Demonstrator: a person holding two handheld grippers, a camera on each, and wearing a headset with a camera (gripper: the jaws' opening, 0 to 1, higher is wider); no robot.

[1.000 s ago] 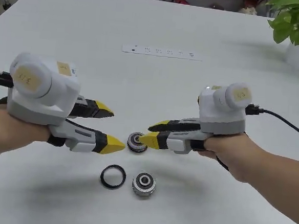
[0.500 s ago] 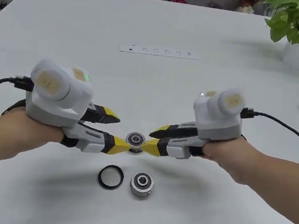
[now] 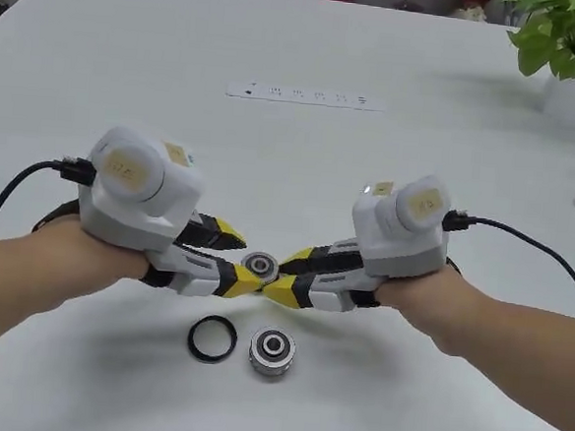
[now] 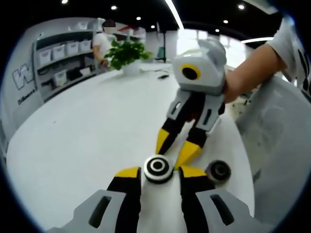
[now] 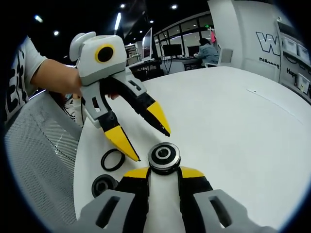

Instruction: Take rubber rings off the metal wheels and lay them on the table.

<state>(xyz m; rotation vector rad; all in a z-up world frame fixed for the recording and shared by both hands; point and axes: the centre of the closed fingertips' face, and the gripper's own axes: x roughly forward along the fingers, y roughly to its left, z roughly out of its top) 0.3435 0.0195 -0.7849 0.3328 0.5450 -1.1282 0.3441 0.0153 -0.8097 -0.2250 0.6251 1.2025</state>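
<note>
At a white workbench, a person brings 2 handheld yellow-tipped grippers nose to nose over a small round metal wheel with black rubber round its rim. This ringed wheel sits just clear of the tabletop, in the middle of the near edge, right between the 2 tools.

The right gripper is clamped on the ringed wheel. In the right gripper view its 2 tips press the wheel's sides from either flank. The left gripper has its jaws spread well apart. In the head view 1 tip is above and behind the wheel, and the other is low and just beside it. In the left gripper view the wheel lies in the gap between those tips.

Nearer the person, a loose black rubber ring lies flat on the table. Just beside it, on its right, stands a bare silver metal wheel with a dark hub. The 2 are close but apart.

Farther back lies a flat white power strip, and a leafy green potted plant occupies the far right corner. A black cable trails from the right gripper.
</note>
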